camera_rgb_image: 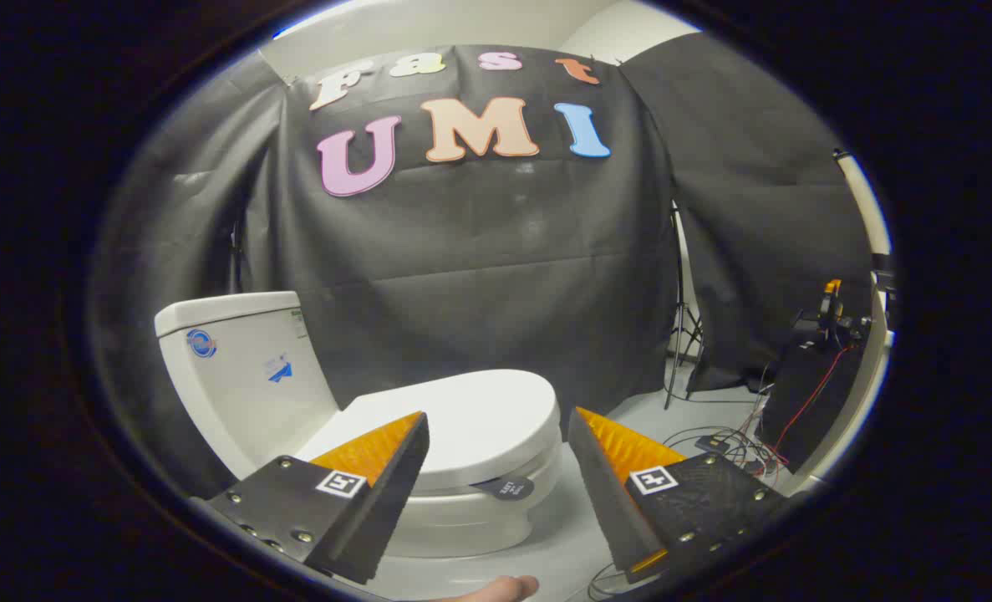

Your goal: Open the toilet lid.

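Observation:
A white toilet stands ahead of me, its tank [241, 368] to the left against the black cloth wall. Its lid [462, 418] lies flat and closed over the bowl [470, 518], reaching toward the right. My gripper [498, 426] is open and hovers above the lid's front part, nothing between its fingers. The left finger [383, 468] overlaps the lid's near side. Off the bowl's right side, over the floor, stands the right finger [608, 468]. A small dark round tag [512, 487] sticks out under the lid's front rim.
A light stand [681, 334] rises at the right against the cloth. Further right, a dark box with red and black cables [796, 393] sits on the pale floor [562, 535]. A bit of a person's hand [504, 588] shows below the fingers.

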{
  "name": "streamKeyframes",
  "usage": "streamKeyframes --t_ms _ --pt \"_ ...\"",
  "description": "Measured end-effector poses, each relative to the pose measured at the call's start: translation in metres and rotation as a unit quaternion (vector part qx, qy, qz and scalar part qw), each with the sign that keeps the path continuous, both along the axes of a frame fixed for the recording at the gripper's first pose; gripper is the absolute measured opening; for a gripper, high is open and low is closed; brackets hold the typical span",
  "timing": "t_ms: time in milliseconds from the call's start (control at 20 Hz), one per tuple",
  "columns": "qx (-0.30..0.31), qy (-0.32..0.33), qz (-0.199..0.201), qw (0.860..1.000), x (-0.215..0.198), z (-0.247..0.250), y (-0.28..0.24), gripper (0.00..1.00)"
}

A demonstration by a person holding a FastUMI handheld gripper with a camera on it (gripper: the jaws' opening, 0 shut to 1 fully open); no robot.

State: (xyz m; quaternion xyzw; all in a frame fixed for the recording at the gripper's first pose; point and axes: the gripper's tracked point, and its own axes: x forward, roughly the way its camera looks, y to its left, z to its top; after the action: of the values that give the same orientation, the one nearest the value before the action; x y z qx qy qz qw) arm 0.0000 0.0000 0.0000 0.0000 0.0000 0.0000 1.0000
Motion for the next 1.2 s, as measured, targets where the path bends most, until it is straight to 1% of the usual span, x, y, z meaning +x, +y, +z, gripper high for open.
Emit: streamKeyframes --t_ms 600,850,1050,1200 --pt "-0.002 0.019 0.012 1.0 0.003 -0.008 0.006 0.99" --pt "0.002 0.034 0.004 0.999 0.007 -0.019 -0.001 0.99" --pt "0.024 0.045 -0.012 0.999 0.012 -0.037 -0.018 0.99" --pt "0.073 0.052 -0.011 0.996 0.021 -0.054 -0.023 0.98"
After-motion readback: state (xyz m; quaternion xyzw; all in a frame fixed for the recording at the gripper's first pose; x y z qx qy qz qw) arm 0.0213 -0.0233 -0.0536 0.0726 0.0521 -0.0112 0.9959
